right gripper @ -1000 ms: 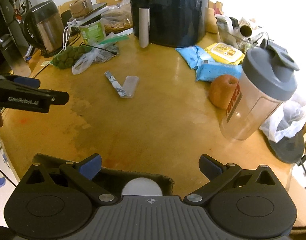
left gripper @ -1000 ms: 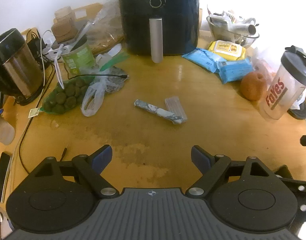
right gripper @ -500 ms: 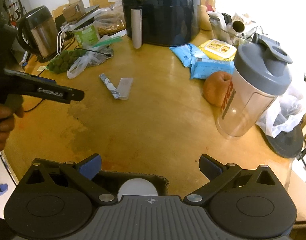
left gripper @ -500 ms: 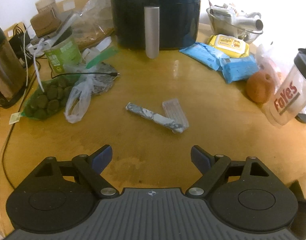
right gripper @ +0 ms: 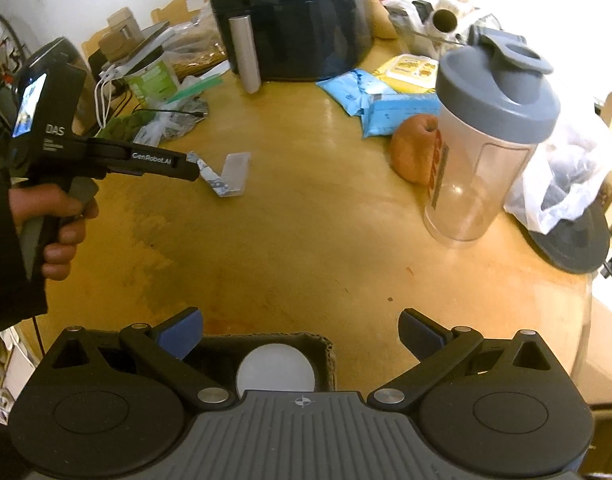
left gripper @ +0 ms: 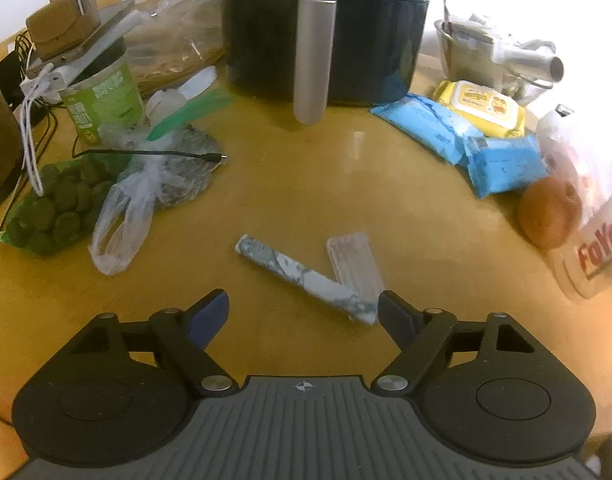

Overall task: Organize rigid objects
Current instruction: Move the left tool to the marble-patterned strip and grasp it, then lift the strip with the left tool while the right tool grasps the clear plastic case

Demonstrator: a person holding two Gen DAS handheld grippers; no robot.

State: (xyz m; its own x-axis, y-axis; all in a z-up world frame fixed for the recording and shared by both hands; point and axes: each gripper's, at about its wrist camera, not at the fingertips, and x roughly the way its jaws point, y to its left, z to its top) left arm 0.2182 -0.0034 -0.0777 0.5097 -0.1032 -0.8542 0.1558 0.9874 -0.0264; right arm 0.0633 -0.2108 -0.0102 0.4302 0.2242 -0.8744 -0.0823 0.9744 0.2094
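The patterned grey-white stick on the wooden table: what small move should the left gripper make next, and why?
Probably ease the left gripper forward and down until the patterned grey-white stick lies between its jaws. They are closing with nothing between them yet; the stick's near end sits just ahead of the right-side pad, touching the clear ribbed plastic case.

At the middle of your wooden table (left gripper: 290,184), a rolled packet (left gripper: 306,278) lies touching a flat clear case (left gripper: 354,266) on its right. Behind them stands the air fryer (left gripper: 326,28). To the left sit a net of round fruit (left gripper: 54,204), a plastic bag (left gripper: 122,220) and a tub (left gripper: 102,108). To the right, wipe packs (left gripper: 466,132) lie near an apple (left gripper: 550,212), which touches the shaker bottle (right gripper: 486,136). A box (right gripper: 266,354) sits at the table's near edge, below your right gripper.
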